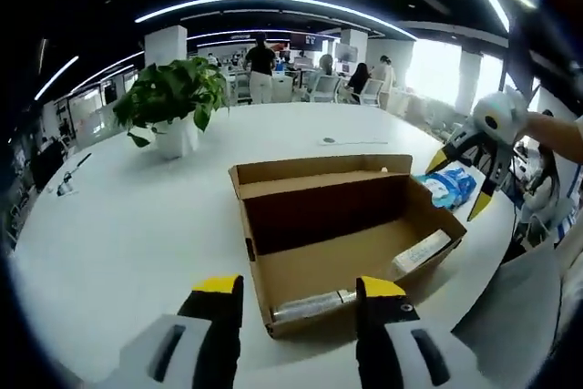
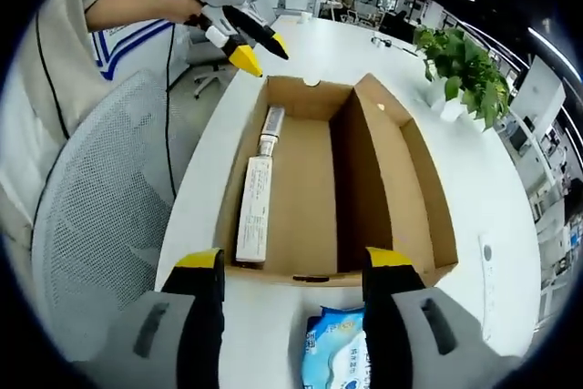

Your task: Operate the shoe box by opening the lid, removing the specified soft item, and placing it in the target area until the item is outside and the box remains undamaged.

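Left gripper view: shoe box (image 1: 342, 234) at frame centre, lid open, slim carton (image 1: 421, 252) and tube (image 1: 314, 305) inside; left gripper (image 1: 296, 302) at the bottom, jaws spread and empty; right gripper (image 1: 466, 170) at right over the blue soft pack (image 1: 448, 187). Right gripper view: right gripper (image 2: 291, 275) at the bottom, jaws apart, blue soft pack (image 2: 335, 353) between them on the table (image 2: 474, 179), outside the box. Placing step seemingly near done; next, probably withdrawing clear of the pack without nudging the box.

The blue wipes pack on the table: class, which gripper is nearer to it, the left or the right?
Right. The right gripper hangs just over the blue wipes pack, jaws open; the left gripper is beyond the cardboard box's far end.
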Demonstrator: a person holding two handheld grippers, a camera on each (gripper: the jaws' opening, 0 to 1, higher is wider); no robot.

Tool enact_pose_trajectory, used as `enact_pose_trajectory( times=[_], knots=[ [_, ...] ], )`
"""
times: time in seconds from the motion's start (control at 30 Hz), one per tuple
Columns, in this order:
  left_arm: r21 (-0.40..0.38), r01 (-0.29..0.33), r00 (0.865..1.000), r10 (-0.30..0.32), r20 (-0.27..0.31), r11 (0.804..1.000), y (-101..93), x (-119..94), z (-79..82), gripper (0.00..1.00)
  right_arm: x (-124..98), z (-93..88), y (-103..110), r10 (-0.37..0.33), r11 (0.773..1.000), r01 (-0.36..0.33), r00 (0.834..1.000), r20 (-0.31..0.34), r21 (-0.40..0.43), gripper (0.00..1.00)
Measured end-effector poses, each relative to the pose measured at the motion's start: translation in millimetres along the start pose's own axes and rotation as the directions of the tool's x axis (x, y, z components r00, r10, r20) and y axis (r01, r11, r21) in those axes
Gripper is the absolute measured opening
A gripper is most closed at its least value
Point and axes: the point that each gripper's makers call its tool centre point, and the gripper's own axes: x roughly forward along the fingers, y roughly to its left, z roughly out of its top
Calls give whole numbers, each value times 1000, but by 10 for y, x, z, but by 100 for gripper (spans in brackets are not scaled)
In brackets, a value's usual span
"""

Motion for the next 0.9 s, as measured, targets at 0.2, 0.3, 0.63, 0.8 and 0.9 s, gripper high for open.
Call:
enact_pose_trajectory(
  times=[0.2, 0.3, 0.63, 0.8, 0.9],
  knots=[
    [-51, -50, 998, 49, -35, 997, 97, 39, -167, 33, 159, 2, 46, 34, 999, -34, 999, -14, -3, 56],
    [-117, -78, 996, 73, -47, 990, 160, 56, -233, 29, 235, 2, 50, 47, 999, -47, 999, -19, 0, 55],
    [-225, -101, 994, 88, -68, 969, 234, 117, -340, 16, 419, -38, 72, 98, 995, -98, 994, -45, 12, 53],
    [-244, -100, 994, 87, -66, 964, 228, 145, -337, 13, 499, -35, 96, 132, 991, -131, 990, -48, 17, 45],
    [-252, -103, 994, 89, -66, 962, 235, 154, -339, 12, 534, -25, 153, 170, 985, -169, 984, -46, 36, 42]
  ],
)
